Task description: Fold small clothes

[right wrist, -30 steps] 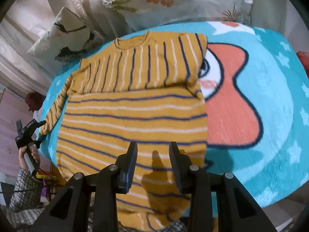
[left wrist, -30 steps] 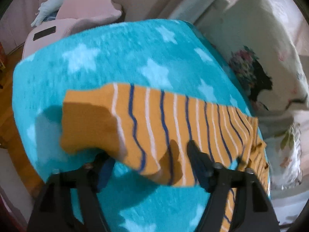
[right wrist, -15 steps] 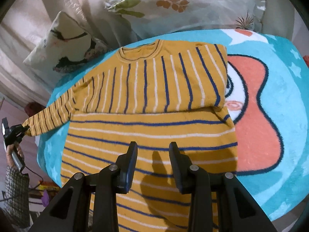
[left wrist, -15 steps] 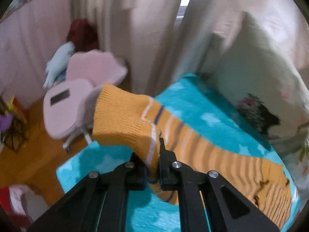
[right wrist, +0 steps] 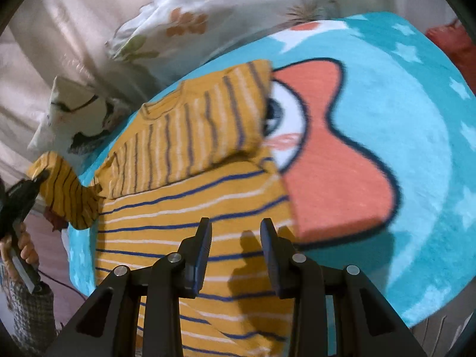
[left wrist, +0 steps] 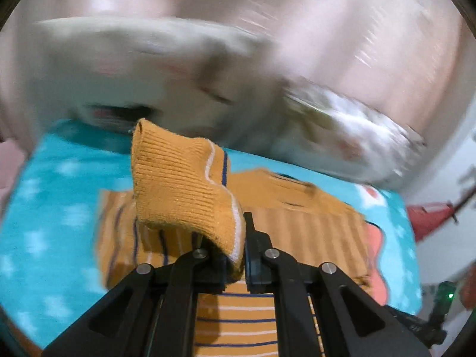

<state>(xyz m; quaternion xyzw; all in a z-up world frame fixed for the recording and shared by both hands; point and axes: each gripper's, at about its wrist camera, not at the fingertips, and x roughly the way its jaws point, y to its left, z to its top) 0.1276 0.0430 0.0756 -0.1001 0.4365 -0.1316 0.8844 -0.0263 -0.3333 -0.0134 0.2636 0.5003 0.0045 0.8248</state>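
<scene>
A mustard sweater (right wrist: pixel 190 208) with blue and white stripes lies on a turquoise blanket (right wrist: pixel 401 136), its far sleeve folded across the chest. My left gripper (left wrist: pixel 236 248) is shut on the cuff (left wrist: pixel 178 196) of the other sleeve and holds it up above the sweater's body (left wrist: pixel 297 226). The right wrist view shows that lifted sleeve (right wrist: pixel 68 190) at the left, in the left gripper (right wrist: pixel 37 180) held by a hand (right wrist: pixel 23 247). My right gripper (right wrist: pixel 235 235) hovers over the sweater's lower body, jaws apart, nothing between them.
Pillows (right wrist: pixel 208 9) with leaf and bird prints lean against a curtain behind the blanket. The blanket bears an orange cartoon shape (right wrist: pixel 327 160) right of the sweater. A red object (right wrist: pixel 452 44) sits past the blanket's right edge. The left wrist view is motion-blurred.
My left gripper closed on the sleeve cuff, lifted it off the blanket and carried it over the sweater's body. The right gripper shifted slightly and stayed open.
</scene>
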